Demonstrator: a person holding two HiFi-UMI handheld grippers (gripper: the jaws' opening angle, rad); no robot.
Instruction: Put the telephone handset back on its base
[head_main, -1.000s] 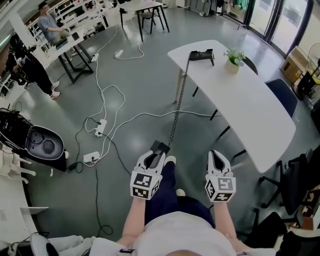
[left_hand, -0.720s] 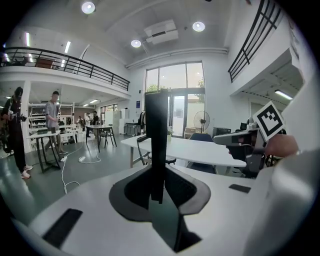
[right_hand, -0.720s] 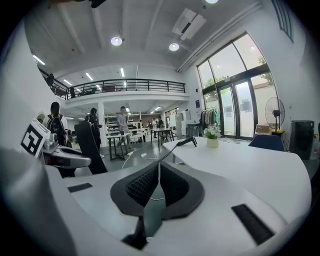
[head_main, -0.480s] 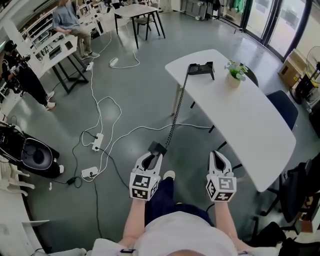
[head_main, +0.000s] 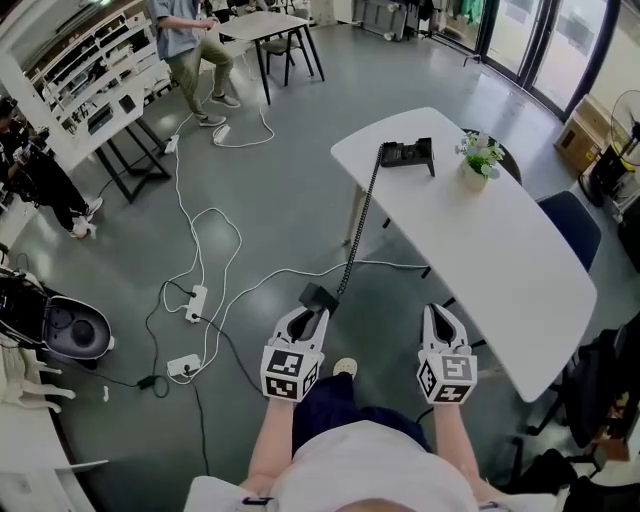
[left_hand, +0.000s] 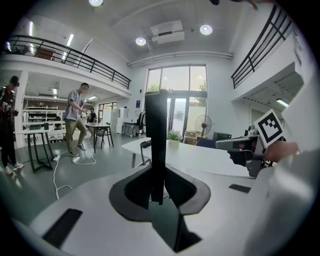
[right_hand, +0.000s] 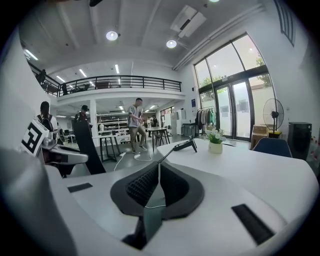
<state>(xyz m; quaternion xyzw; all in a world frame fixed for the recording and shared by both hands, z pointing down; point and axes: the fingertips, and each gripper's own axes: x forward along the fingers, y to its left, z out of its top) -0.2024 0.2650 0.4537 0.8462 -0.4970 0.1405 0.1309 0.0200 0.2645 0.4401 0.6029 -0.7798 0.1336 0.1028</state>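
The black telephone handset (head_main: 319, 298) stands upright between the jaws of my left gripper (head_main: 312, 312), which is shut on it. In the left gripper view the handset (left_hand: 155, 145) rises as a dark bar in front of the camera. Its coiled cord (head_main: 358, 235) stretches taut up to the black base (head_main: 408, 153), which sits near the far end of the white table (head_main: 500, 250). My right gripper (head_main: 437, 318) hangs level beside the left one, shut and empty, with its pads meeting (right_hand: 158, 182). The base (right_hand: 186, 145) shows ahead in the right gripper view.
A small potted plant (head_main: 477, 158) stands on the table right of the base. A blue chair (head_main: 570, 215) is behind the table. White cables and power strips (head_main: 197, 300) lie across the grey floor to the left. A person (head_main: 190, 40) walks by the far tables.
Both grippers have advanced together toward the table with the handset still held. The table and base sit a little nearer in view. The person at the back has walked to the right.
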